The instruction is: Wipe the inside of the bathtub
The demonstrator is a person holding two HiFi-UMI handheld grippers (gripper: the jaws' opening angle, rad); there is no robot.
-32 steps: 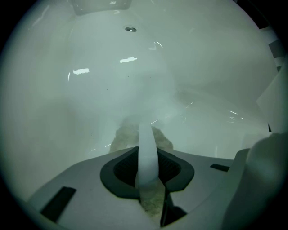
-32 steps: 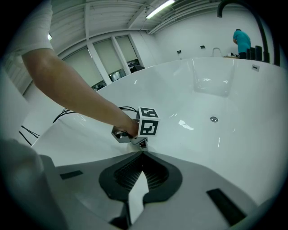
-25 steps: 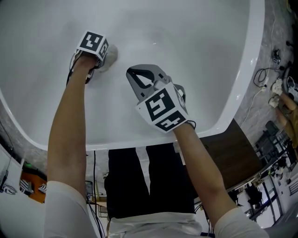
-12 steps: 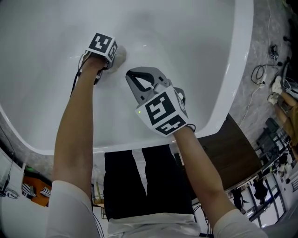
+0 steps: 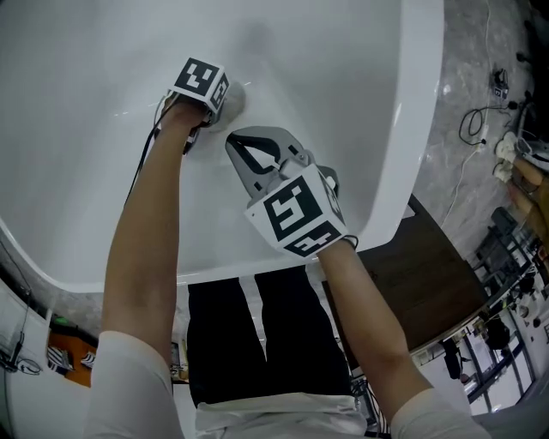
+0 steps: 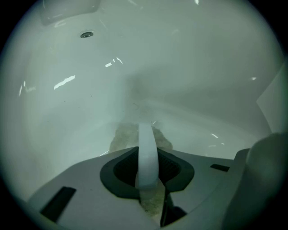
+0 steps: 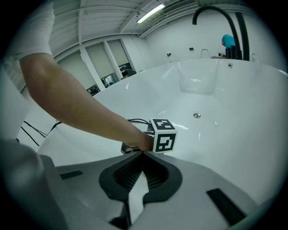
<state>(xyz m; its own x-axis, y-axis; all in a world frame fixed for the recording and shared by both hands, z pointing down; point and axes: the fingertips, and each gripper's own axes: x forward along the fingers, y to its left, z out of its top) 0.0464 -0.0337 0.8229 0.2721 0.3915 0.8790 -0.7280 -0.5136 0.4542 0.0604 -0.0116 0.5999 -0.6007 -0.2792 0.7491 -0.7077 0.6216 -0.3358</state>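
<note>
The white bathtub [image 5: 420, 129] fills the head view. My left gripper [image 5: 221, 101] reaches deep inside it, shut on a beige-grey cloth [image 5: 233, 99] that is pressed against the tub's curved inner surface. In the left gripper view the cloth [image 6: 130, 134] bulges out past the closed left gripper [image 6: 148, 157] onto the tub's wall [image 6: 180, 67]. My right gripper [image 5: 256, 141] hangs above the tub's near side, shut and empty. In the right gripper view, the right gripper [image 7: 140, 168] points at the left arm and its marker cube [image 7: 164, 135].
A round metal fitting [image 6: 87, 34] sits in the tub's surface farther along, seen too as a fitting [image 7: 196, 115] from the right. A black faucet [image 7: 215, 13] arches over the far rim. A dark brown board [image 5: 437, 274] and cables [image 5: 476, 129] lie on the marble floor at right.
My left gripper has slid the cloth to the right along the tub's inner surface. The right gripper has stayed roughly where it was, shut.
</note>
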